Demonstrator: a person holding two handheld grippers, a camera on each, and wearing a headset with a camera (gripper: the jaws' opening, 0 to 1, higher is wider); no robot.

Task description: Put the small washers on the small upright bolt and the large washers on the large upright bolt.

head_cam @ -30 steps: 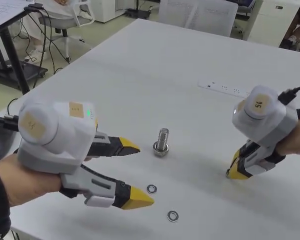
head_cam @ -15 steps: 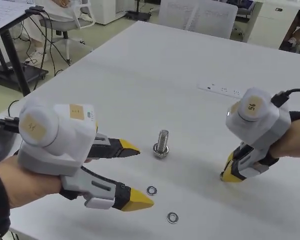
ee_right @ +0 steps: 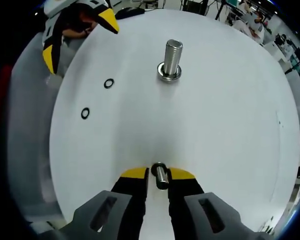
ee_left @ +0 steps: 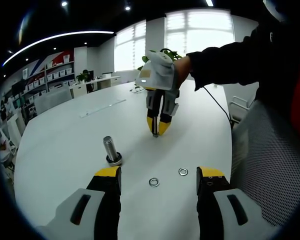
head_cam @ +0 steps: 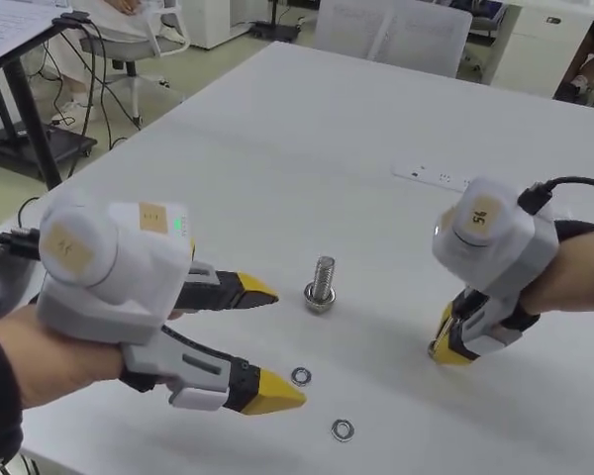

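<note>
Head view showed a white table (head_cam: pixel 307 148) running across most of the picture, with a chair and desks beyond its far edge. On the left side, the left gripper (head_cam: pixel 277 344) was held low over the table, its yellow-tipped jaws spread wide, one above the other and pointing toward the middle. Opposite it, the right gripper (head_cam: pixel 444 346) pointed steeply down, its tips right at the tabletop. A white power strip (head_cam: pixel 441 178) lay flat further back.

Between the two grippers the large bolt (head_cam: pixel 321 282) stood upright on its head, thread upward, with a metal ring around its foot. In the right gripper view, the small bolt (ee_right: pixel 160 176) sat pinched between that gripper's narrow jaws, well apart from the large bolt; whether it touched the table I could not tell.

The first washer (head_cam: pixel 300 376) lay flat just beside the left gripper's lower tip. The second washer (head_cam: pixel 343 429) lay near it, closer to the table's front edge, apart from both bolts.
</note>
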